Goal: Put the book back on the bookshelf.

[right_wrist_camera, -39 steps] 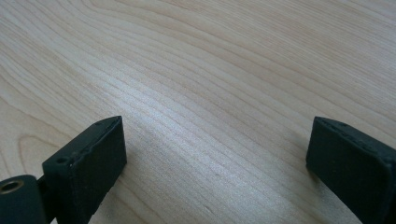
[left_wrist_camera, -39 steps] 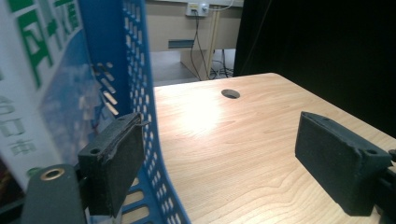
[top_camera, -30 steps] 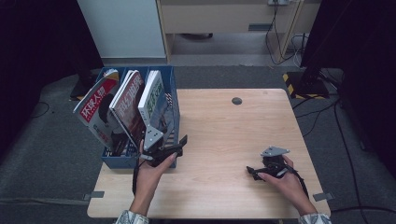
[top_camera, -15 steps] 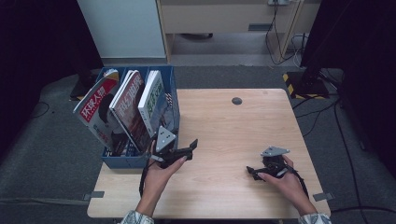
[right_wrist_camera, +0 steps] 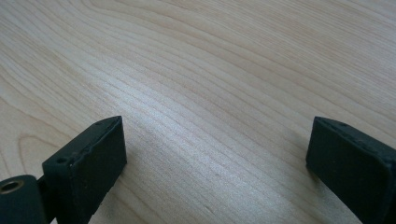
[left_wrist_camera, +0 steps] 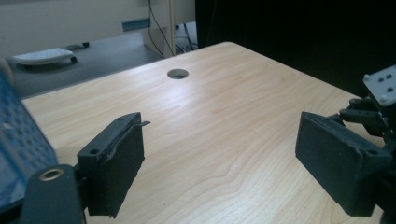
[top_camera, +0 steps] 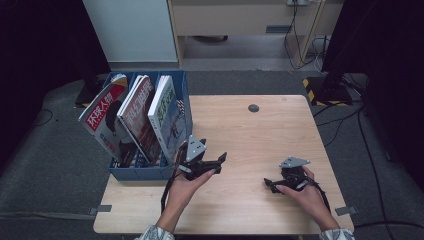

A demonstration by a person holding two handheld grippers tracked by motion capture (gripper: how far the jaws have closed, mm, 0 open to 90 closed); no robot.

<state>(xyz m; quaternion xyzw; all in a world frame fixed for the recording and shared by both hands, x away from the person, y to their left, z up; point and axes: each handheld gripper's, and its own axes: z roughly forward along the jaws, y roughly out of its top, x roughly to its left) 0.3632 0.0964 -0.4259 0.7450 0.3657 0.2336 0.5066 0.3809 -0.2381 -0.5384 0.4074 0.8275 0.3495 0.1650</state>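
Presently, wooden table (top_camera: 240, 135) is noted bare at centre. Blue rack (top_camera: 150, 172) is set at its left edge, w/ three magazines (top_camera: 145, 117) stood upright, long axes leaning away to the left. Left gripper (top_camera: 212, 162) is held just right of the rack, jaws wide apart, nothing gripped; it is judged the nearer. Right gripper (top_camera: 270, 184) is rested well apart, jaws spread, nothing held.

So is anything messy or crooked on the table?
A little. The three magazines in the blue rack lean over to the left instead of standing straight, and the leftmost one hangs out past the rack's side. Nothing looks spilled or broken. The left gripper and right gripper are both open over bare wood.
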